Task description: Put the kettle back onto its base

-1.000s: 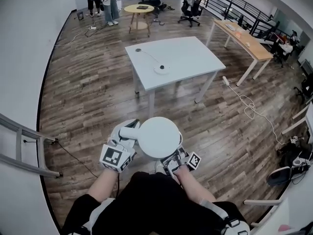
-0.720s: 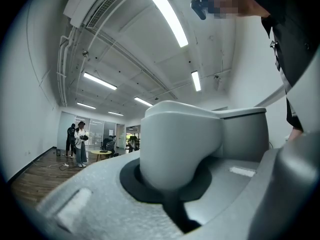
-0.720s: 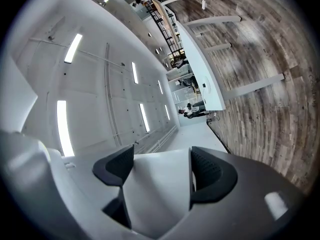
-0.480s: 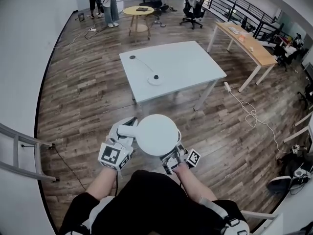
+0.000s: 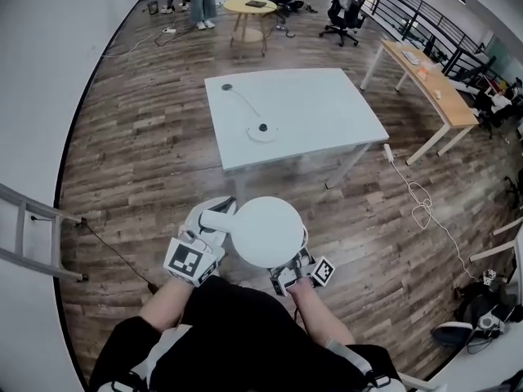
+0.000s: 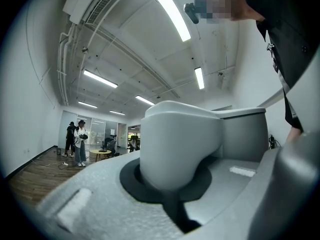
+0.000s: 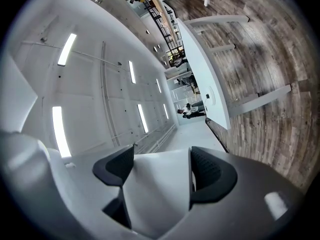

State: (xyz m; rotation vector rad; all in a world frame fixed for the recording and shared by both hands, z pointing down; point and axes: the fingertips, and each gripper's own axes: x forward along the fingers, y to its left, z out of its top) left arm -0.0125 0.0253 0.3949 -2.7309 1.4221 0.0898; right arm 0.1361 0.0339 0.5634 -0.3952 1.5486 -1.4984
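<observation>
Left gripper [image 6: 172, 179] clamped tight on the handle; right gripper [image 7: 159, 176] pinching the right side. I hold the kettle [image 5: 265, 231] at my waist, well apart from its base [image 5: 262, 131] on the white table [image 5: 327, 104]. Likely rigid, slick, possibly water-heavy; the handle looks safest. Wood floor [image 5: 147, 153], open office.

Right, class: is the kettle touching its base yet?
Apart. The head view shows the kettle carried above the floor, the base alone on the table.

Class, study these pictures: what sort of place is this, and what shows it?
Probably an open-plan office or lab: a white desk carrying a kettle base, office chairs, and a long wooden desk.
</observation>
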